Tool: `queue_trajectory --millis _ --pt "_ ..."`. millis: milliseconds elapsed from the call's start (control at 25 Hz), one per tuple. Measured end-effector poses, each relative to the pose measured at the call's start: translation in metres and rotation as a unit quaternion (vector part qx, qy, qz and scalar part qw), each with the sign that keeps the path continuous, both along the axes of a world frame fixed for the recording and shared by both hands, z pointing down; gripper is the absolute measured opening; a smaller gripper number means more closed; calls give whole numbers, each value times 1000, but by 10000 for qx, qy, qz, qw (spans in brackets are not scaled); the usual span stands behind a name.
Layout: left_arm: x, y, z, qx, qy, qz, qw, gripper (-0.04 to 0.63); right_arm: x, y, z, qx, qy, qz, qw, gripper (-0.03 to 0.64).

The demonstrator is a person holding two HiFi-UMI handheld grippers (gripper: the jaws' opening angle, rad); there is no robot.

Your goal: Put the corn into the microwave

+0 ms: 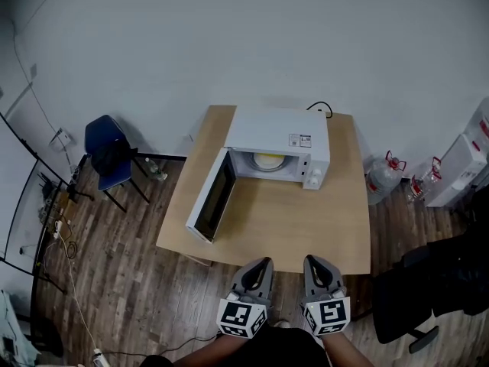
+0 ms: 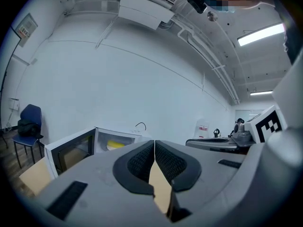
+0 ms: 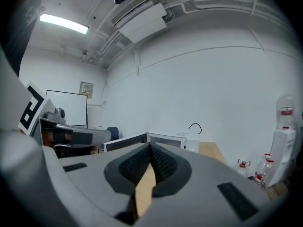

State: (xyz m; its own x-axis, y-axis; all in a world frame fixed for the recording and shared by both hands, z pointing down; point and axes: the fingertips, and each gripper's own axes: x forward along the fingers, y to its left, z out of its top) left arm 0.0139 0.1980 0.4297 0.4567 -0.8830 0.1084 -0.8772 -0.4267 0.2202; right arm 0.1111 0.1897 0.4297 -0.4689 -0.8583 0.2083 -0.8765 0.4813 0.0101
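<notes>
A white microwave [image 1: 279, 147] stands at the back of a wooden table [image 1: 267, 220], its door [image 1: 212, 197] swung open to the left. Pale yellow corn [image 1: 267, 160] lies inside the cavity; the left gripper view shows the corn [image 2: 115, 144] there too. My left gripper [image 1: 265, 263] and right gripper [image 1: 315, 263] hover side by side at the table's near edge, well short of the microwave. Both are shut with nothing between the jaws. In the right gripper view the microwave [image 3: 175, 139] sits just beyond the jaw tips.
A blue chair [image 1: 108, 153] with a dark bag stands left of the table. Water bottles [image 1: 384, 176] and a white dispenser [image 1: 461, 167] stand at the right. A black office chair [image 1: 428, 289] sits near my right side. Cables trail over the wooden floor at the left.
</notes>
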Motion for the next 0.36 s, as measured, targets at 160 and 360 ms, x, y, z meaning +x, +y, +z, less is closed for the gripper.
queue_trajectory --millis 160,360 --pt "10 27 -2 25 -93 -98 9999 15 11 26 -4 42 -49 -57 10000 60" --pt "13 60 4 41 -179 -224 9996 15 15 59 7 -29 -153 -105 9998 60"
